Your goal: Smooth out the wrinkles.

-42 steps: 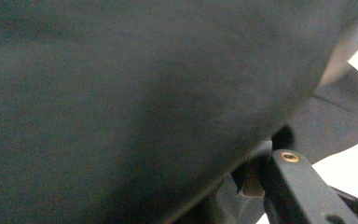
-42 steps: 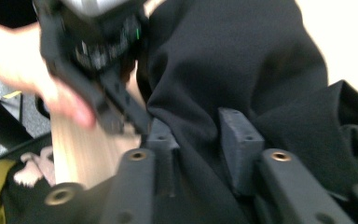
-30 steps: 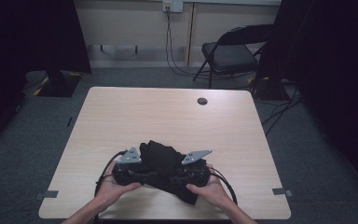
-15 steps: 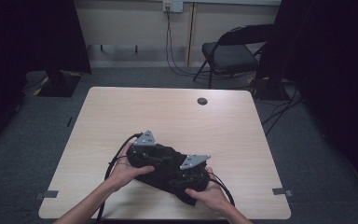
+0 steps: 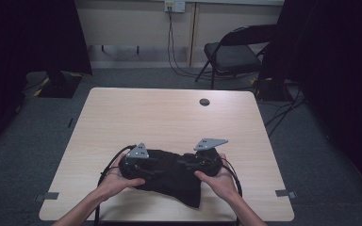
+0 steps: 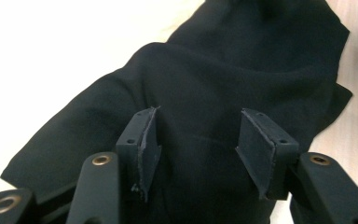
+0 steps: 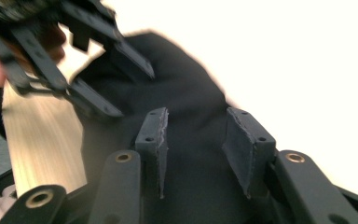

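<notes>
A black cloth lies rumpled near the front edge of the wooden table, one corner trailing toward the person. A hand holds each gripper over the cloth. My left gripper points along the cloth; its jaws have just been opening and stand apart, the pads clear of the fabric below. My right gripper faces it from the other side, its jaws a little wider than a second ago, open over the cloth. The left gripper also appears farther off in the right gripper view.
A round cable hole sits near the table's far edge. Behind the table stand a folding chair and cables running down the wall. Dark curtains flank both sides. Bare tabletop stretches beyond the cloth.
The cloth was heaped between the grippers and now lies flatter and wider. The left hand went forward over it and came back. The right gripper has lifted slightly.
</notes>
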`<control>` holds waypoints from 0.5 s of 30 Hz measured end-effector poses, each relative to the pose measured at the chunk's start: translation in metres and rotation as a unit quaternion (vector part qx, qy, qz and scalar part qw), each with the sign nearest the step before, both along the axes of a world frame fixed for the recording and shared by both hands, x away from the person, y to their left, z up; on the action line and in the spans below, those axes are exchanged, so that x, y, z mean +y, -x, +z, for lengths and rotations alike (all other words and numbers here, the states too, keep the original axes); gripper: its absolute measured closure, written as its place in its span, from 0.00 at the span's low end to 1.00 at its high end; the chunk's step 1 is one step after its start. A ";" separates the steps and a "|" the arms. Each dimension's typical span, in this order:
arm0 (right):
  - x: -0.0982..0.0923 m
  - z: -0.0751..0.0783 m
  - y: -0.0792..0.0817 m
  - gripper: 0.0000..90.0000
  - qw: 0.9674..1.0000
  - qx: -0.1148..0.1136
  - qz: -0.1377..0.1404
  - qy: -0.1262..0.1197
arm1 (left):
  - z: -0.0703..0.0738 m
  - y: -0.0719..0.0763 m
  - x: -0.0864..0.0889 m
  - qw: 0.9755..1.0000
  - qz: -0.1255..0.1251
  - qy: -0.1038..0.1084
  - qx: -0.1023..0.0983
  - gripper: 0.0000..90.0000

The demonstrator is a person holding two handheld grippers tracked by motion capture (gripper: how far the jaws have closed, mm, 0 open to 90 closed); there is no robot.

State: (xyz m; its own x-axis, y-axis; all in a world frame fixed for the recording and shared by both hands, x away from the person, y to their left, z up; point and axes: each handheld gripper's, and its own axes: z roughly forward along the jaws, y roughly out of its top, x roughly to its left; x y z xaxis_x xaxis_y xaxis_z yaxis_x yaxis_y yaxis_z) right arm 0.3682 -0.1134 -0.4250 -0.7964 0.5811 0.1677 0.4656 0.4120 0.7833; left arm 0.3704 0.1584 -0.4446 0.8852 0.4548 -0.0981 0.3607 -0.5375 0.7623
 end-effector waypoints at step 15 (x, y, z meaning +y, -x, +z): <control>0.013 -0.046 0.038 0.33 0.995 -0.015 0.025 0.092 | -0.010 0.000 0.009 0.999 0.008 -0.031 -0.008 0.41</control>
